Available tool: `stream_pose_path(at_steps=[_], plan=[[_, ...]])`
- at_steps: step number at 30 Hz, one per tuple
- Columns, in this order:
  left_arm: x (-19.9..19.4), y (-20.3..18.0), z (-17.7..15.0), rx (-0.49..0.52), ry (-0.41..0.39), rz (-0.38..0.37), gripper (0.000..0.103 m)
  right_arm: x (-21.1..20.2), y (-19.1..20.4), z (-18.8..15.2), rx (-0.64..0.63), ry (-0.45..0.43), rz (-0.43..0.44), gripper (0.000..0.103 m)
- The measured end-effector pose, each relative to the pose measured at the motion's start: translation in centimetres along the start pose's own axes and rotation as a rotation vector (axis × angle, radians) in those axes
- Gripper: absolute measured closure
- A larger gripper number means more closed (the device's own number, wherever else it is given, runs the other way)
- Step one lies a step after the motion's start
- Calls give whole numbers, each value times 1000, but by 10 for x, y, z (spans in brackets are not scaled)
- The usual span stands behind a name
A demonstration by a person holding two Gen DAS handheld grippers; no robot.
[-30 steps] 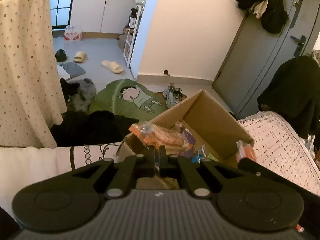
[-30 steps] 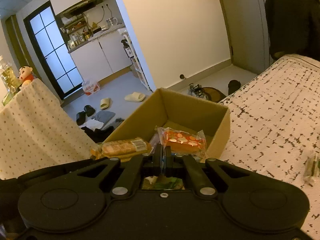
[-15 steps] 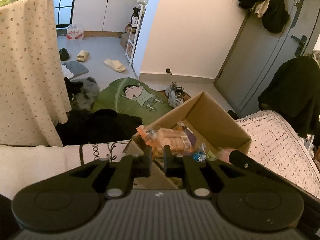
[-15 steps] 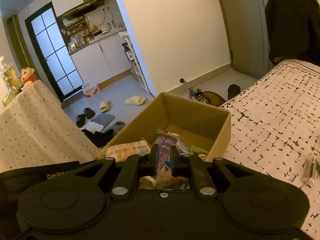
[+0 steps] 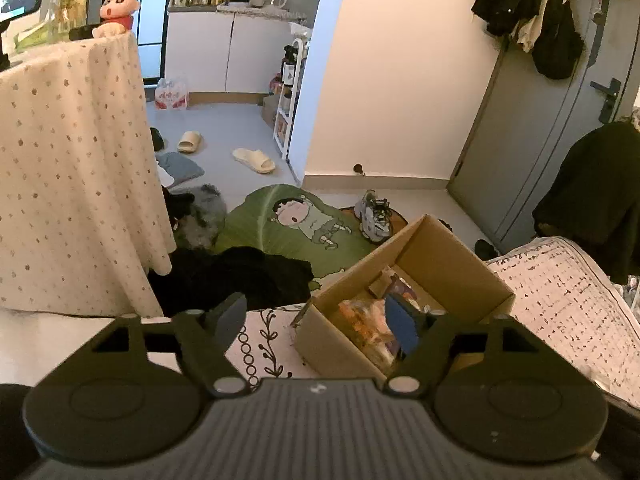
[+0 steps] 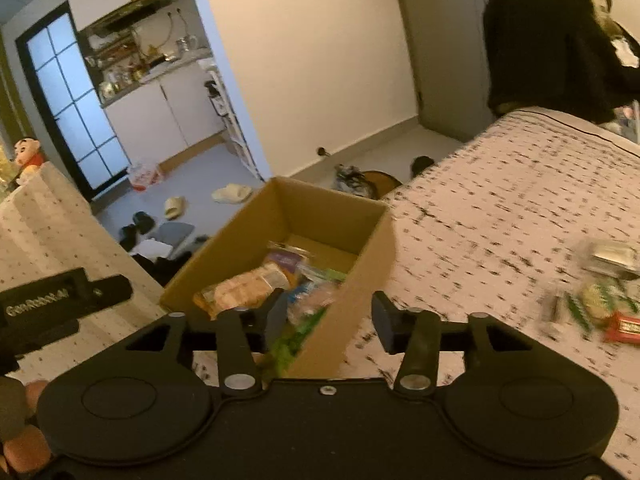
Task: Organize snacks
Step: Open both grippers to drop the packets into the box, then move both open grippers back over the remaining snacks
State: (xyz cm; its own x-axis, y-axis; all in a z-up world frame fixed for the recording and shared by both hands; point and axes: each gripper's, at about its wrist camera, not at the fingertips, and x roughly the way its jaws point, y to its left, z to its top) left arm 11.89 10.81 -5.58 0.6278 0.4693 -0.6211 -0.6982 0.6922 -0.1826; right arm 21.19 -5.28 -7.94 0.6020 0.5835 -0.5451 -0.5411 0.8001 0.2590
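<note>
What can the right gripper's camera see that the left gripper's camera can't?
Only the right wrist view shows the loose snacks left on the patterned bedspread, and the left gripper's black body at its left edge. Only the left wrist view shows the green cartoon rug, the grey door and the clothes hanging on it. Both show the cardboard box with snack packets inside, the cartoon doll and the beige slippers on the floor.

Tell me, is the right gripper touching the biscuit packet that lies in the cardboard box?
Apart. The right wrist view shows the right gripper, jaws opening and empty, above the biscuit packet, which lies loose inside the cardboard box.
</note>
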Motion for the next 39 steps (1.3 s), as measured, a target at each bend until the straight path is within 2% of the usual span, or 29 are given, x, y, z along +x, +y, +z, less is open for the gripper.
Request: stream_pose_path(at_steps=[4, 10, 16, 21, 23, 26, 31, 36, 39], plan=[[-6, 4, -1, -3, 7, -29, 21, -12, -9, -1, -8, 21, -25, 48], [-11, 2, -7, -2, 60, -52, 19, -25, -9, 2, -30, 24, -42, 39], [-16, 1, -8, 11, 79, -69, 17, -35, -10, 4, -61, 10, -62, 20], [-20, -1, -8, 21, 83, -91, 9, -42, -16, 9, -59, 1, -78, 11], [-22, -2, -8, 32, 75, -98, 2, -46, -21, 9, -61, -6, -92, 6], [-24, -3, -9, 37, 65, -108, 0, -51, -28, 11, -66, -18, -124, 1], [-27, -8, -13, 44, 70, -142, 0, -55, -40, 11, -72, -11, -164, 0], [-30, -15, -19, 54, 53, -169, 0, -66, -53, 6, -131, 15, -185, 0], [-29, -17, -21, 35, 82, -203, 0, -71, -63, 2, -139, 31, -197, 0]])
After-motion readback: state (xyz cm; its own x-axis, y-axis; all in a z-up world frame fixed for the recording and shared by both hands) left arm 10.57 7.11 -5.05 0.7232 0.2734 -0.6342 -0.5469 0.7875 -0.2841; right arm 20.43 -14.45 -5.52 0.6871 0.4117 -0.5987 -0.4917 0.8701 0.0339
